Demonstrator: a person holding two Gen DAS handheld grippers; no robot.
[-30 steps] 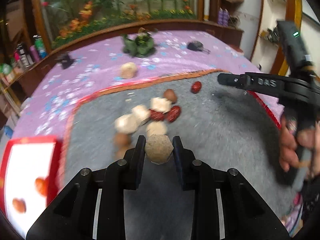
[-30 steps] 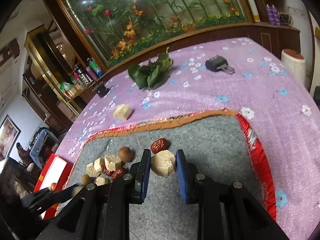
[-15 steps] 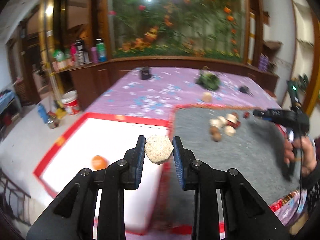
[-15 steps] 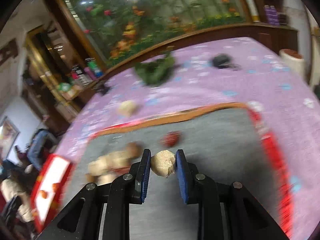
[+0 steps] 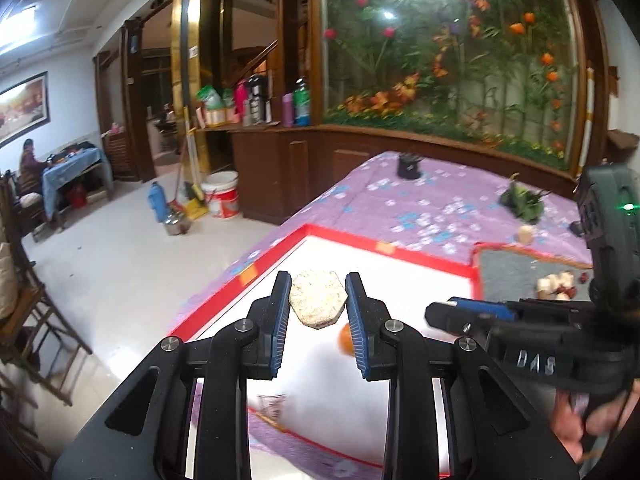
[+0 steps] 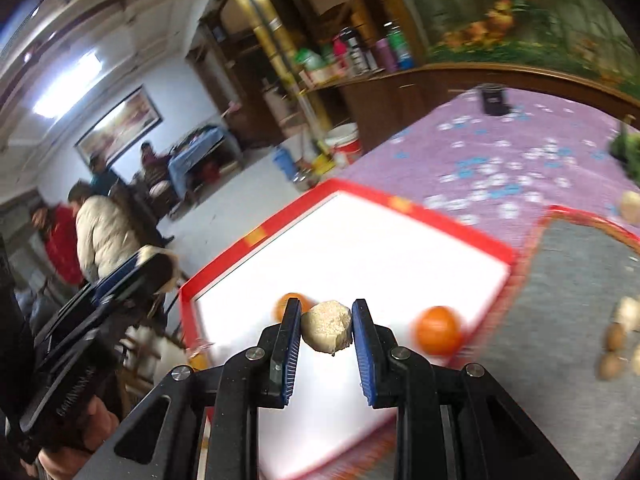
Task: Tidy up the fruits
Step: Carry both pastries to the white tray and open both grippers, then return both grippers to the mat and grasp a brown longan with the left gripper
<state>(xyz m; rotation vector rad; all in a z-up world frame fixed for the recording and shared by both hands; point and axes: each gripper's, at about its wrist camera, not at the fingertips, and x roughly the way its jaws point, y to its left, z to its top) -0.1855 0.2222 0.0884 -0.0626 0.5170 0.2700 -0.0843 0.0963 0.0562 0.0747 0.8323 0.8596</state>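
Observation:
My left gripper point(image 5: 318, 306) is shut on a beige hexagonal fruit piece point(image 5: 318, 299), held above the white tray with the red rim point(image 5: 384, 246). My right gripper point(image 6: 326, 326) is shut on a smaller beige fruit piece point(image 6: 327, 330), also above that tray point(image 6: 460, 228). Two orange fruits point(image 6: 437, 330) lie in the tray; one point(image 6: 294, 302) is partly hidden behind my right fingers. The right gripper also shows in the left wrist view point(image 5: 472, 312), close to the right of my left gripper. The left gripper point(image 6: 120, 276) shows at the left of the right wrist view.
A grey mat point(image 5: 516, 276) to the right of the tray holds several beige pieces and red dates point(image 5: 558, 284). A purple flowered cloth point(image 5: 420, 208) covers the table, with green leaves point(image 5: 520, 202) and a lone beige piece point(image 5: 526, 235). The table edge and floor lie left.
Both grippers have swung left from the grey mat to over the white tray, each still holding its beige piece. The right gripper now sits close beside the left.

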